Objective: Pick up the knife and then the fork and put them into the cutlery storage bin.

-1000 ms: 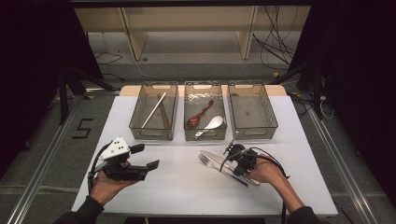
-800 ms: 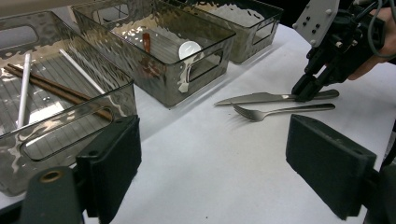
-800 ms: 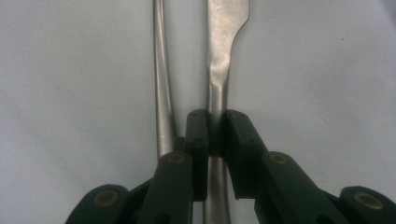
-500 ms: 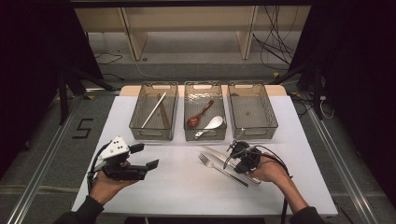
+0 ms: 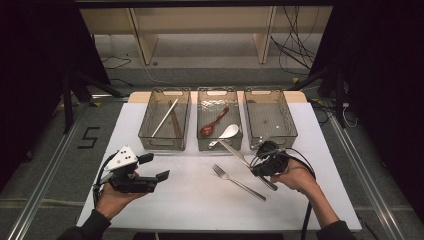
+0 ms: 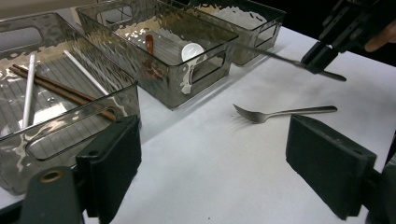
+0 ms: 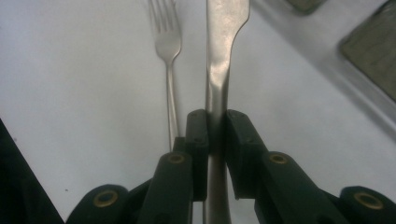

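On the right side of the white surface [image 5: 165, 200], the right gripper [image 5: 265, 162] holds a table knife [image 5: 239, 155], its fingers [image 7: 198, 140] pinching the handle narrow-edge on, with bare steel running out both ahead of and behind the grip. The knife is lifted clear of the surface, blade pointing toward the middle bin [image 5: 218, 117], which already holds a brown spoon [image 5: 212, 125] and a white spoon [image 5: 226, 132]. A fork [image 5: 237, 181] lies flat on the surface just beside and below the knife. The left gripper [image 5: 152, 167] hangs over the near left of the surface with its fingers [image 6: 112, 163] spread wide and nothing between them.

Risks, in my judgement: the grip is narrow and sits toward the handle end, so the long blade may pivot or slide through the pads if the hand swings fast. The blade tip could catch the middle bin's near wall before the knife clears it. A low pass could also nudge the fork.

Room for moving: the right bin [image 5: 270, 117] looks empty and stands just ahead of the right gripper, with open air above its rim. The left bin [image 5: 165, 120] holds chopsticks [image 5: 169, 117]. Bare surface lies wide between the two grippers, while the right edge of the surface is near the right hand.
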`<state>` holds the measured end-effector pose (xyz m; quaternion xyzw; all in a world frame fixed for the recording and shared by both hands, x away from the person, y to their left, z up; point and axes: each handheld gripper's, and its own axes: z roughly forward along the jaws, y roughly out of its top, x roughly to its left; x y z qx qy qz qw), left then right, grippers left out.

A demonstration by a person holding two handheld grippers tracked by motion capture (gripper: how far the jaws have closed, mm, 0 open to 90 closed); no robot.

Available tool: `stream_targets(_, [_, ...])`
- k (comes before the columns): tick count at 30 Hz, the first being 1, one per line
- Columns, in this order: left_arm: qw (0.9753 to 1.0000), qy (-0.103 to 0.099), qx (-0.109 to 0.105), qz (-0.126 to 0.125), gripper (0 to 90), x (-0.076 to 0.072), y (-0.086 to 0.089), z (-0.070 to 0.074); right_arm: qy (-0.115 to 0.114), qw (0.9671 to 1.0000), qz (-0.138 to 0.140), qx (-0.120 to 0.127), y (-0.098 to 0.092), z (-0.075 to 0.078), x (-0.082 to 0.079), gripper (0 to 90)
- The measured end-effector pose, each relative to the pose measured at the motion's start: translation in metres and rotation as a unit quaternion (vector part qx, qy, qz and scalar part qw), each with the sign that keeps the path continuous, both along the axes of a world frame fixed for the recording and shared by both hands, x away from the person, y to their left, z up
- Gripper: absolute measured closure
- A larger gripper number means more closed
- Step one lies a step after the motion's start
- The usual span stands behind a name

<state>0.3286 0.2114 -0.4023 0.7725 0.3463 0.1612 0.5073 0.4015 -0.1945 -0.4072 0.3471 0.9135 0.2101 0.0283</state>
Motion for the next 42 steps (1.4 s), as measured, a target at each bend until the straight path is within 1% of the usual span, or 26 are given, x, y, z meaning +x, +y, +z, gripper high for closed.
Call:
stream_targets(2, [1.0, 0.0, 0.0, 0.0, 17.8, 0.0, 0.0, 0.0, -0.013, 0.9997, -0.012, 0.017, -0.006, 0.004, 0.003, 80.6])
stream_targets(4, [1.0, -0.002, -0.001, 0.001, 17.8, 0.0, 0.001, 0.001, -0.029, 0.9985, -0.026, 0.038, -0.012, 0.008, 0.004, 80.7])
stream_targets(6, [1.0, -0.002, -0.004, 0.003, 17.8, 0.0, 0.002, 0.001, -0.033, 0.9973, -0.038, 0.054, -0.017, 0.01, 0.007, 80.6])
stream_targets(8, [1.0, -0.002, -0.004, 0.005, 17.8, 0.0, 0.003, 0.001, -0.04, 0.9958, -0.05, 0.066, -0.021, 0.012, 0.009, 80.6])
stream_targets(9, [1.0, -0.003, -0.005, 0.005, 17.8, 0.0, 0.003, 0.001, -0.04, 0.9952, -0.055, 0.07, -0.024, 0.012, 0.011, 80.6])
stream_targets(11, [1.0, -0.003, -0.008, 0.005, 17.7, 0.0, 0.003, 0.001, -0.047, 0.9931, -0.068, 0.083, -0.028, 0.015, 0.014, 80.6])
stream_targets(12, [0.9999, -0.002, -0.01, 0.005, 17.7, 0.0, 0.003, 0.001, -0.046, 0.9923, -0.073, 0.089, -0.031, 0.016, 0.016, 80.6])
stream_targets(16, [0.9999, -0.004, -0.014, 0.009, 17.5, 0.0, 0.005, 0.001, -0.057, 0.9889, -0.092, 0.102, -0.039, 0.023, 0.024, 80.6])
stream_targets(17, [0.9998, -0.004, -0.016, 0.01, 17.4, 0.0, 0.005, 0.001, -0.06, 0.9874, -0.099, 0.107, -0.041, 0.024, 0.027, 80.6])
stream_targets(21, [0.9997, -0.004, -0.02, 0.012, 17.1, 0.0, 0.006, 0.001, -0.065, 0.9839, -0.119, 0.116, -0.047, 0.028, 0.037, 80.6])
stream_targets(23, [0.9997, -0.005, -0.02, 0.012, 17.1, 0.0, 0.006, 0.001, -0.067, 0.9816, -0.13, 0.122, -0.05, 0.03, 0.042, 80.6])
stream_targets(24, [0.9997, -0.004, -0.02, 0.012, 17.1, 0.0, 0.006, 0.001, -0.068, 0.9811, -0.134, 0.122, -0.051, 0.031, 0.045, 80.6])
stream_targets(30, [0.9997, -0.005, -0.02, 0.013, 17.1, 0.0, 0.006, 0.002, -0.078, 0.9746, -0.163, 0.132, -0.056, 0.038, 0.06, 80.6])
stream_targets(35, [0.9997, -0.007, -0.02, 0.013, 17.1, 0.0, 0.006, 0.002, -0.09, 0.97, -0.186, 0.128, -0.056, 0.045, 0.073, 80.6])
stream_targets(37, [0.9997, -0.007, -0.021, 0.013, 17.1, 0.0, 0.006, 0.002, -0.094, 0.9689, -0.193, 0.122, -0.056, 0.047, 0.078, 80.5])
stream_targets(42, [0.9997, -0.005, -0.022, 0.012, 17.0, 0.0, 0.006, 0.001, -0.098, 0.9654, -0.21, 0.119, -0.058, 0.051, 0.09, 80.5])
